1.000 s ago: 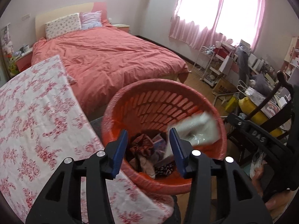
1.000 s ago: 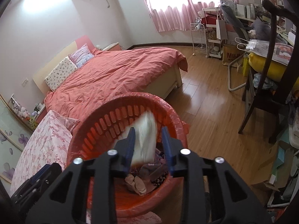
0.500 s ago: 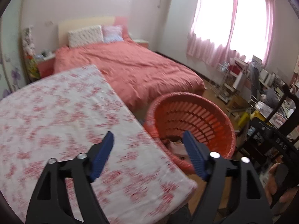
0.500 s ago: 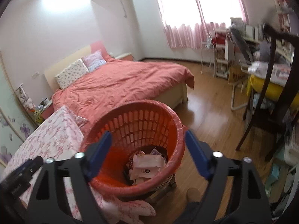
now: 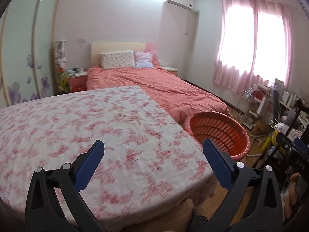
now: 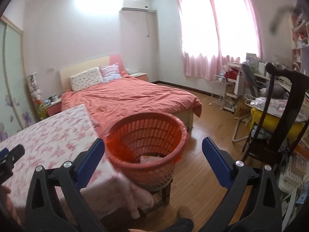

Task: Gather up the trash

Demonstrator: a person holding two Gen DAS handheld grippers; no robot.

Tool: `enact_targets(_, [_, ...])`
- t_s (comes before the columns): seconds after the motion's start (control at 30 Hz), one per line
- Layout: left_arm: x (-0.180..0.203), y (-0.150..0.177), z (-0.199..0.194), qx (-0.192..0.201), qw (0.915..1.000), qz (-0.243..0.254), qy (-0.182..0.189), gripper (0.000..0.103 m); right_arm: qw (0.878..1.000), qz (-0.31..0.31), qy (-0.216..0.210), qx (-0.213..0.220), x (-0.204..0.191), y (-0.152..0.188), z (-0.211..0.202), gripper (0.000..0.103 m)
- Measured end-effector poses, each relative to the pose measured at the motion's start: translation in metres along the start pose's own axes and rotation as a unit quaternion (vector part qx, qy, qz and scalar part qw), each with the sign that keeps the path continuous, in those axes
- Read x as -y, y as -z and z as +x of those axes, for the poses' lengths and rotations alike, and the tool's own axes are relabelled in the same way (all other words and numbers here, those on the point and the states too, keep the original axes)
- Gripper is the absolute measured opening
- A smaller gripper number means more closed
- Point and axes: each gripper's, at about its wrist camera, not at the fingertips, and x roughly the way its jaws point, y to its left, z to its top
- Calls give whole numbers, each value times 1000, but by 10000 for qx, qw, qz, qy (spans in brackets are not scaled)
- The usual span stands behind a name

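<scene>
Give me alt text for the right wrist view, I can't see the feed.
The right gripper is open and empty, aimed at an orange basket holding pale trash, beside a floral-covered table. Behind are a coral bed, pink curtains and a dark chair on wood floor.

Bedroom in a lived-in home, no doubt about it

A double bed [image 6: 123,98] with a coral duvet and two pillows [image 6: 86,78] is seen against the back wall, flanked by a nightstand [image 5: 77,80]. Pink curtains [image 6: 216,29] are hung over the window, an air conditioner [image 6: 136,8] is mounted high up, and wood flooring [image 6: 200,141] is laid throughout. A cluttered chair [image 6: 278,116] and shelving cart [image 6: 226,90] are crammed along the right side.
</scene>
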Motion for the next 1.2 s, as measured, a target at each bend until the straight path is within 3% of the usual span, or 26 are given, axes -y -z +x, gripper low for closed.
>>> enact_targets(0.33, [-20,30,-39,252,9977,-343,-524,101,9974,-681,3,245,-43,28,-47,99])
enact_targets(0.63, [-24,50,-53,288,9916,-422,-1190,101,9967,-756,295,34,-57,40,-54,99])
enact_targets(1.2, [-20,66,-62,183,9874,-344,-1535,100,9942,-818,698,60,-66,58,-59,99])
